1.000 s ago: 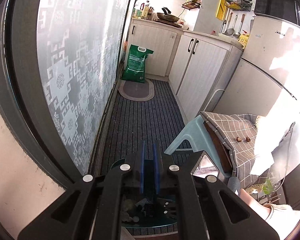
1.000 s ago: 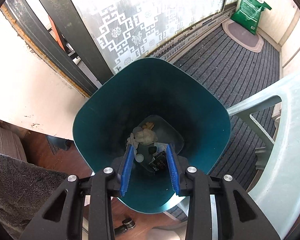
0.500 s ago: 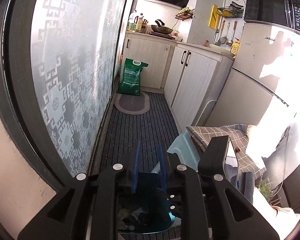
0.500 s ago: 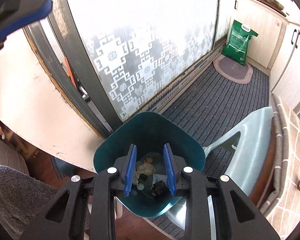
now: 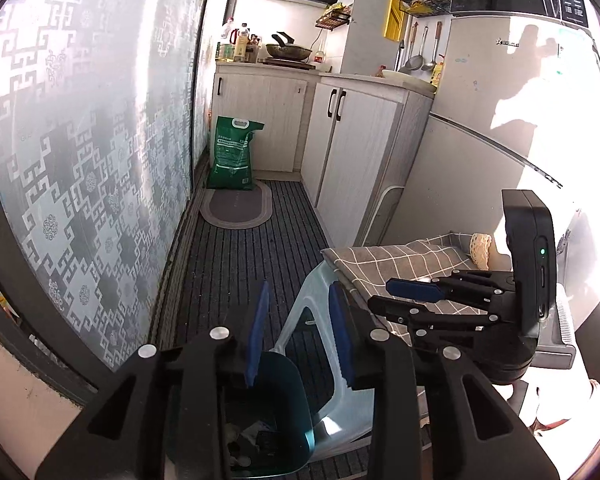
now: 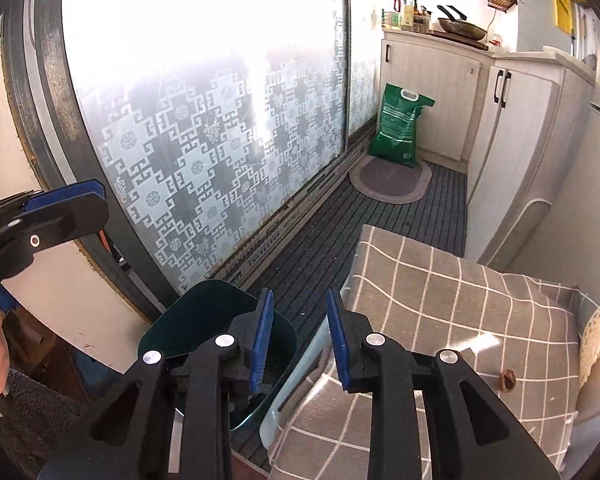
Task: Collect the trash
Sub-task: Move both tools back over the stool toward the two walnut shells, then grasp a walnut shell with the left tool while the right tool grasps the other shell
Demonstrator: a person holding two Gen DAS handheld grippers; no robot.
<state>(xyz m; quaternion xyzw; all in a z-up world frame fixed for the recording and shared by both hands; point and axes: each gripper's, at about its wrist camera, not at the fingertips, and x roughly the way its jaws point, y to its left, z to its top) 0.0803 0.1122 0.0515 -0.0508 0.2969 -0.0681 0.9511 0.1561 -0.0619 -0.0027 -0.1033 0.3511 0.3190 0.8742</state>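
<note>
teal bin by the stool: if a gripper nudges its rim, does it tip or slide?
The teal bin probably slides or tips easily: it looks like thin plastic and holds only a little trash at the bottom, so it is likely light. It tapers towards the base, which favours tipping. The ribbed floor mat may catch its base.

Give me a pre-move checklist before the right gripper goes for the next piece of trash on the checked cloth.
1. Right gripper open and empty: ok.
2. Left gripper open and empty: ok.
3. Target in view: a small brown scrap lies on the checked cloth: ok.
4. Teal bin open on top, trash visible at the bottom in the left view: ok.
5. Path from right gripper to scrap free of the left gripper: ok.
6. More scraps on the cloth beyond this one: cannot tell.
</note>
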